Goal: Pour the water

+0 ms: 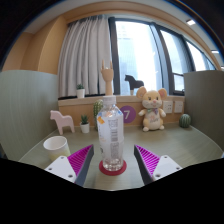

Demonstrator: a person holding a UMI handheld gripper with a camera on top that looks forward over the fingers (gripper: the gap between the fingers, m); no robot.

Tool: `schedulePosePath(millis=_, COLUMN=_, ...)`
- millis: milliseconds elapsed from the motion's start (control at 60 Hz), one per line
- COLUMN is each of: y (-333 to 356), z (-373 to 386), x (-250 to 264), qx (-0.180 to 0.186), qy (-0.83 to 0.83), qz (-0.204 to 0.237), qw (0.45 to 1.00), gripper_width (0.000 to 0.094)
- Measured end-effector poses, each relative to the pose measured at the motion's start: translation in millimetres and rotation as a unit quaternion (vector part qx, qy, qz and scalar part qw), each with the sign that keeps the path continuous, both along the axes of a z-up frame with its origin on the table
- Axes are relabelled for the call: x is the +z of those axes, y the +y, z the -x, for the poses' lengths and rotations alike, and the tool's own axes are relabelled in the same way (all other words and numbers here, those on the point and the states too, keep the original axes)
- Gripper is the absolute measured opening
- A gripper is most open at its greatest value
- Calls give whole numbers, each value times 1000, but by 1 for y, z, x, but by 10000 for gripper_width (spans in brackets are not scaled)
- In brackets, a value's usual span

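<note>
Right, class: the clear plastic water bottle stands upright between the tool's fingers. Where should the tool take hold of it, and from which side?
Grip the clear plastic water bottle around its straight labelled middle, coming in level from the near side, where the tool already is. It stands upright on a round red coaster, and the body's parallel sides suit the flat pads better than the narrow cap end.
</note>
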State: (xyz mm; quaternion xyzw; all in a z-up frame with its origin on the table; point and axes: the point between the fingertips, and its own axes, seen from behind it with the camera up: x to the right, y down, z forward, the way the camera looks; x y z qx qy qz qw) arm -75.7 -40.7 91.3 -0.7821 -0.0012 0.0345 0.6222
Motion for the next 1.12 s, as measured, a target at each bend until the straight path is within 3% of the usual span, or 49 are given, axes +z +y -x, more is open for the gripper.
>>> schedulePosePath(millis=250, y=-85, z=12, x=-29, qx=-8, qy=-4, qz=45, qw=999, gripper_width=822)
schedulePosePath(millis=350, y=-112, z=24, x=-23, qx=8, qy=-3, qz=53, qw=999, gripper_width=824)
schedulePosePath(millis=633, y=-150, z=32, x=17, qx=27, qy=-17, qz=30, qw=999, gripper_width=829)
schedulePosePath(millis=1117, y=-172, z=7, x=43, qx=-6, qy=-13, qz=28, qw=1000, gripper_width=834)
